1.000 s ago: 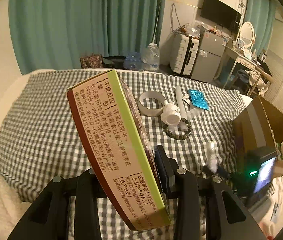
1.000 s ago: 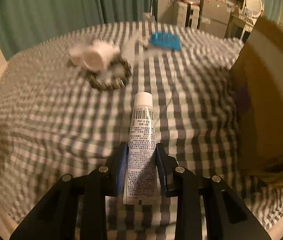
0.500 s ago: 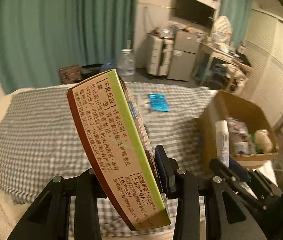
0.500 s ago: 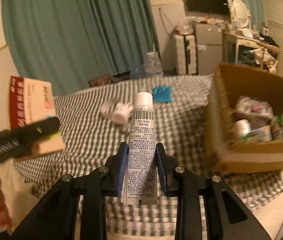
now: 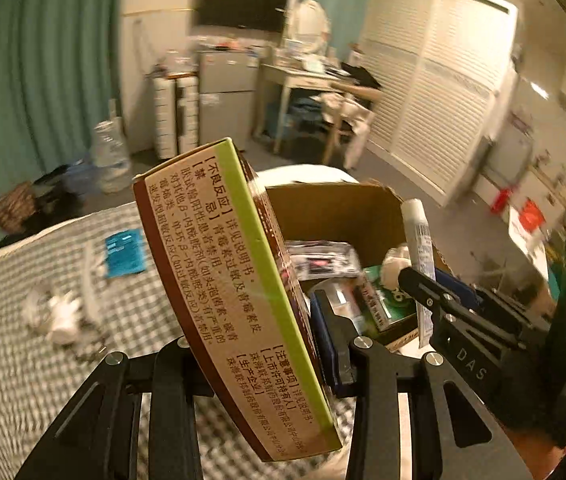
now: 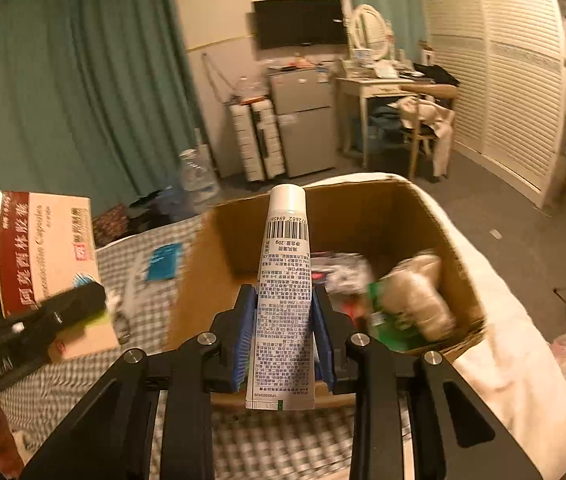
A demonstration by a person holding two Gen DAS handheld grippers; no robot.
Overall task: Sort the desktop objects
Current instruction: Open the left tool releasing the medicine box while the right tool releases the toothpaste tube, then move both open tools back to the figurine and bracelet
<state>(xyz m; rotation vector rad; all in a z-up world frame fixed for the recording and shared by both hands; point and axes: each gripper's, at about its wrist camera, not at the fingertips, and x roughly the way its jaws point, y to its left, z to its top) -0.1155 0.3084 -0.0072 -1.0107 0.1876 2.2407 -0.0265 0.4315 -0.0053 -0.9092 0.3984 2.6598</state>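
My left gripper (image 5: 259,344) is shut on a flat medicine box (image 5: 227,280) with a green stripe and printed text, held tilted above the checkered bed. From the right wrist view the same medicine box (image 6: 47,256) shows at the left, clamped by the left gripper (image 6: 63,312). My right gripper (image 6: 283,320) is shut on a white ointment tube (image 6: 285,296), cap pointing away, just in front of the open cardboard box (image 6: 423,216). The tube (image 5: 417,248) and right gripper (image 5: 427,296) also appear over the cardboard box (image 5: 335,208) in the left wrist view.
The cardboard box holds several packets and a pale bottle (image 6: 415,292). On the checkered cover (image 5: 23,360) lie a blue packet (image 5: 123,252), white items (image 5: 59,312) and a bead bracelet, blurred. Behind stand curtains, a water jug (image 6: 197,180), a small fridge (image 6: 303,120) and a desk.
Both grippers have swung to the right and risen, away from the middle of the bed and toward the cardboard box, each keeping its object. The box now fills the area in front of the tube.
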